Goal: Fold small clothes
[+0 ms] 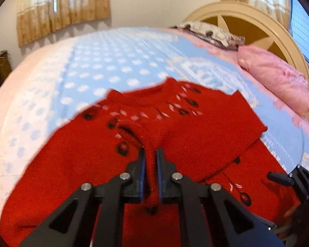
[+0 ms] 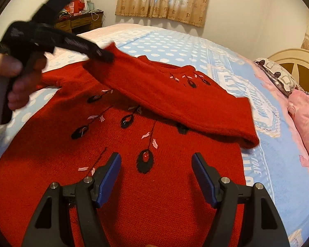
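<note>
Left wrist: left gripper (image 1: 150, 154) clamped on sweater (image 1: 175, 144) cuff for sleeve fold; right gripper (image 2: 156, 160) agape, empty, hovering.

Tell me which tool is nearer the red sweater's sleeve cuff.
Left. The left tool is clamped on the red sweater's sleeve cuff, lifting it over the body. The right tool hovers open above the lower front, away from the cuff.

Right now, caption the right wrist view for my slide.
Open right gripper hovers over red sweater on the bed; left gripper pinches its sleeve.
</note>
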A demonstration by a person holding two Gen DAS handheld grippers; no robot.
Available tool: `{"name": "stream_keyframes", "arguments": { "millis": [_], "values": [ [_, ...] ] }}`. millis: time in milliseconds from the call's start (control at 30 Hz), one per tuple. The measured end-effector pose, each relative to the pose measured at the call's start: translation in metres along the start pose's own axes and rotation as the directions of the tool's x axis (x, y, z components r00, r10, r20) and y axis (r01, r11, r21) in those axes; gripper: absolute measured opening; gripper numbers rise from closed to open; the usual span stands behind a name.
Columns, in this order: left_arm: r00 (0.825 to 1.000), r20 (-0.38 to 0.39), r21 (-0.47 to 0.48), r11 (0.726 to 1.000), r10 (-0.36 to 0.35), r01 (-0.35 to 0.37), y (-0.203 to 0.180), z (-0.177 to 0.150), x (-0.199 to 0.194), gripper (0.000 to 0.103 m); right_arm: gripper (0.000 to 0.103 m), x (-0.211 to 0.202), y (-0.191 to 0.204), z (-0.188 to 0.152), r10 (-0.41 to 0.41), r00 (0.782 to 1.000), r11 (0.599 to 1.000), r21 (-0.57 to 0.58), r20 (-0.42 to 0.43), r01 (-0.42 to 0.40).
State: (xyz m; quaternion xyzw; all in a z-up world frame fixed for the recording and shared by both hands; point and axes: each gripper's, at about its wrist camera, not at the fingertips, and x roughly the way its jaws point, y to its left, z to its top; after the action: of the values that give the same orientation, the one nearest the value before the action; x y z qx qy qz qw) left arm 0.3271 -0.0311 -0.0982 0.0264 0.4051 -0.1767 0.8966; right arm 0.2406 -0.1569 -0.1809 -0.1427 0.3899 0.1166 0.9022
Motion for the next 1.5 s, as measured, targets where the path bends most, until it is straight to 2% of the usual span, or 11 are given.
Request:
{"name": "stream_keyframes", "arguments": {
  "millis": [233,500,667,800,867,967,1033,1167,1333,1367,1500],
  "values": [
    [0.998,0.044,-0.08,0.996,0.046,-0.042,0.038,0.003,-0.019,0.01,0.071,0.004,0.007,-0.001,-0.012,1.0,1.0,-0.026,-0.023,0.011],
    [0.998,-0.047,-0.143,0.988,0.052,-0.058,0.06,-0.032,0.006,0.01,0.072,0.01,0.012,-0.002,-0.027,0.998,0.999,-0.047,-0.052,0.024],
    [0.995,-0.07,-0.169,0.982,0.077,-0.088,0.071,-0.048,0.023,0.013,0.072,0.008,0.009,0.0,-0.008,0.996,0.999,-0.038,-0.085,0.004],
    [0.993,-0.064,-0.148,0.983,0.097,-0.105,0.072,-0.055,0.023,0.013,0.072,-0.007,-0.014,0.013,0.1,0.985,0.995,0.02,-0.139,-0.098],
    [0.995,-0.056,-0.153,0.984,0.087,-0.094,0.075,-0.056,0.021,0.012,0.072,-0.014,-0.034,0.027,0.105,0.984,0.994,0.055,-0.144,-0.099],
    [0.996,-0.047,-0.168,0.983,0.074,-0.08,0.079,-0.058,0.02,0.012,0.072,-0.013,-0.064,0.05,0.058,0.99,0.995,0.087,-0.129,-0.047],
    [0.996,-0.05,-0.172,0.982,0.071,-0.079,0.079,-0.06,0.021,0.012,0.072,-0.001,-0.089,0.066,0.042,0.992,0.987,0.158,-0.122,-0.022],
    [0.996,-0.045,-0.177,0.981,0.075,-0.082,0.078,-0.063,0.019,0.012,0.072,0.039,-0.113,0.077,0.102,0.987,0.962,0.265,-0.126,-0.065],
    [0.997,-0.049,-0.197,0.978,0.066,-0.075,0.082,-0.066,0.019,0.013,0.073,0.095,-0.102,0.057,0.099,0.964,0.973,0.227,-0.248,-0.042],
    [0.996,-0.051,-0.2,0.977,0.067,-0.076,0.083,-0.066,0.02,0.015,0.073,0.093,-0.1,0.056,0.084,0.973,0.974,0.222,-0.216,-0.035],
    [0.996,-0.05,-0.228,0.971,0.068,-0.078,0.087,-0.069,0.018,0.017,0.073,0.078,-0.087,0.067,0.048,0.975,0.983,0.186,-0.215,-0.007]
  ]
}}
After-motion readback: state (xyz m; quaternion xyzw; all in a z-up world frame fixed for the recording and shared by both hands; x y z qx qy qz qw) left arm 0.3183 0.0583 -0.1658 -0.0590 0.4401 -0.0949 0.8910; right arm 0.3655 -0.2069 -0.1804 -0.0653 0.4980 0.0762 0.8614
